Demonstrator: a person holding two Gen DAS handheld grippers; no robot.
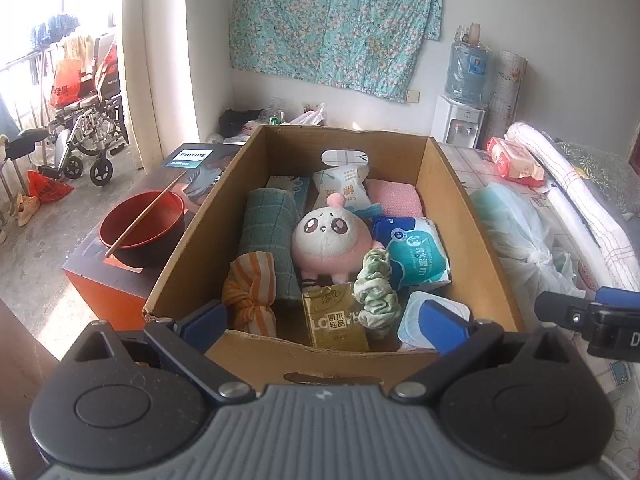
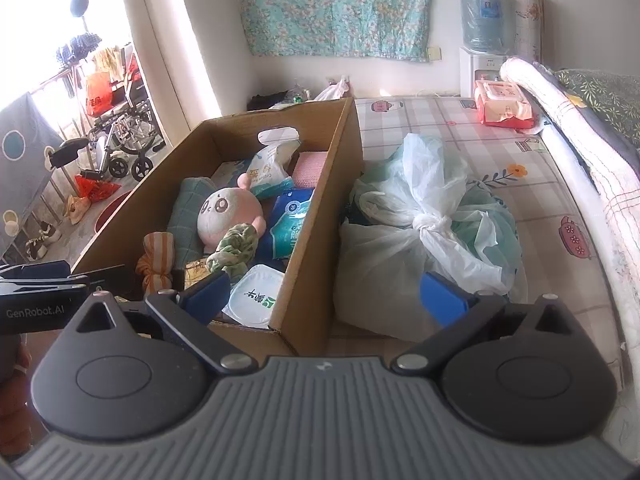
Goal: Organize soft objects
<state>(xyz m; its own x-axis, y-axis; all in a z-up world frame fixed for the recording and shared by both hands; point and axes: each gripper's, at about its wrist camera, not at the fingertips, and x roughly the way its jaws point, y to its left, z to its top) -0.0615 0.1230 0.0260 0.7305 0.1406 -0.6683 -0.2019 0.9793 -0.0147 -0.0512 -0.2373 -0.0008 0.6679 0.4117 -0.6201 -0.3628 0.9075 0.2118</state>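
A cardboard box [image 1: 476, 248] [image 2: 320, 200] sits on the bed, filled with soft things: a pink and white plush toy [image 1: 328, 240] [image 2: 228, 214], a green scrunchie [image 1: 376, 284] [image 2: 236, 246], an orange striped cloth [image 1: 252, 288] [image 2: 156, 258], a rolled green towel [image 1: 268, 232], wet-wipe packs [image 1: 416, 252] and a tissue pack [image 1: 332, 320]. My left gripper [image 1: 324, 322] is open over the box's near edge, nothing between its fingers. My right gripper [image 2: 324, 298] is open astride the box's near right corner, holding nothing.
A knotted white plastic bag [image 2: 424, 232] [image 1: 520, 240] lies right of the box on the checked sheet [image 2: 540, 184]. A red bowl [image 1: 144, 232] with a chopstick stands on a carton to the left. A red wipes pack [image 2: 504, 104], rolled bedding, a water dispenser and a wheelchair lie beyond.
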